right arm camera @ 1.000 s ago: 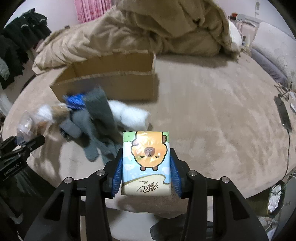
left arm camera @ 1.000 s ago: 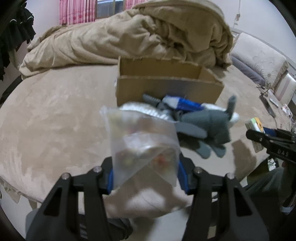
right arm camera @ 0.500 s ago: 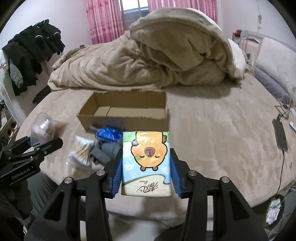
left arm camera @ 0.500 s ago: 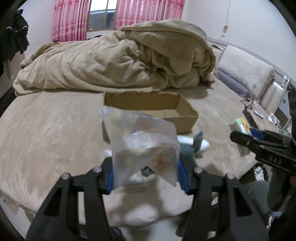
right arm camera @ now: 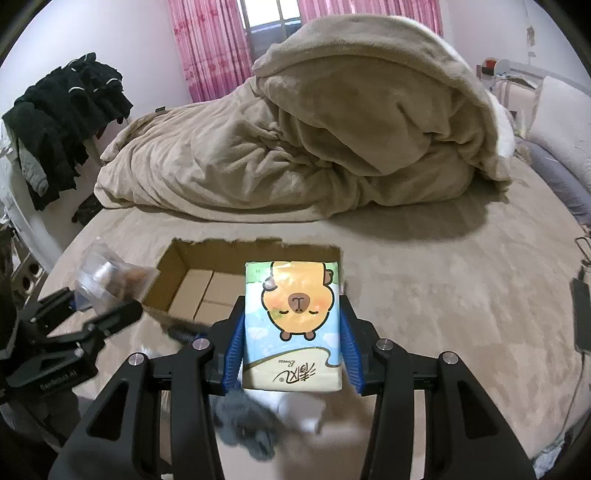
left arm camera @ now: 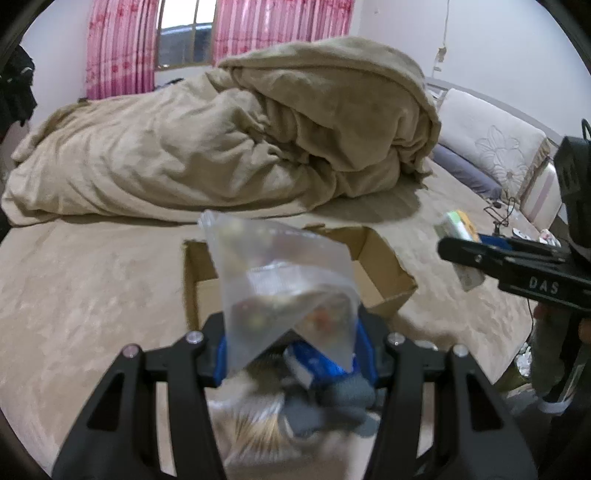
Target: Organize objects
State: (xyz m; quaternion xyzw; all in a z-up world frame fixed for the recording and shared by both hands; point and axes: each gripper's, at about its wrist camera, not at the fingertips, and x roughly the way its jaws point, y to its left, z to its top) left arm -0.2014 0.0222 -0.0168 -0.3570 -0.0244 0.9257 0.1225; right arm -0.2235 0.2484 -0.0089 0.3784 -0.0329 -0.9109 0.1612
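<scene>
The left gripper (left arm camera: 291,347) pinches a clear plastic bag (left arm camera: 284,288). The right gripper (right arm camera: 291,347) clamps a capybara tissue pack (right arm camera: 292,325) above the open cardboard box (right arm camera: 192,291).

bag (left arm camera: 284,295): clear, small items inside, above box | tissues (right arm camera: 293,325): capybara print, upright, above box's near edge | box (right arm camera: 207,280): open cardboard | glove (left arm camera: 332,402): grey, before box

Heaped tan duvet (right arm camera: 332,140) across the far side of the bed (right arm camera: 461,295). Behind the duvet, pink curtains (right arm camera: 207,48) flanking a window (right arm camera: 271,16). Left of the duvet, dark clothes (right arm camera: 62,122) hung up. Right of it, a white floral headboard cushion (left arm camera: 491,147) and a grey pillow (left arm camera: 465,173).
</scene>
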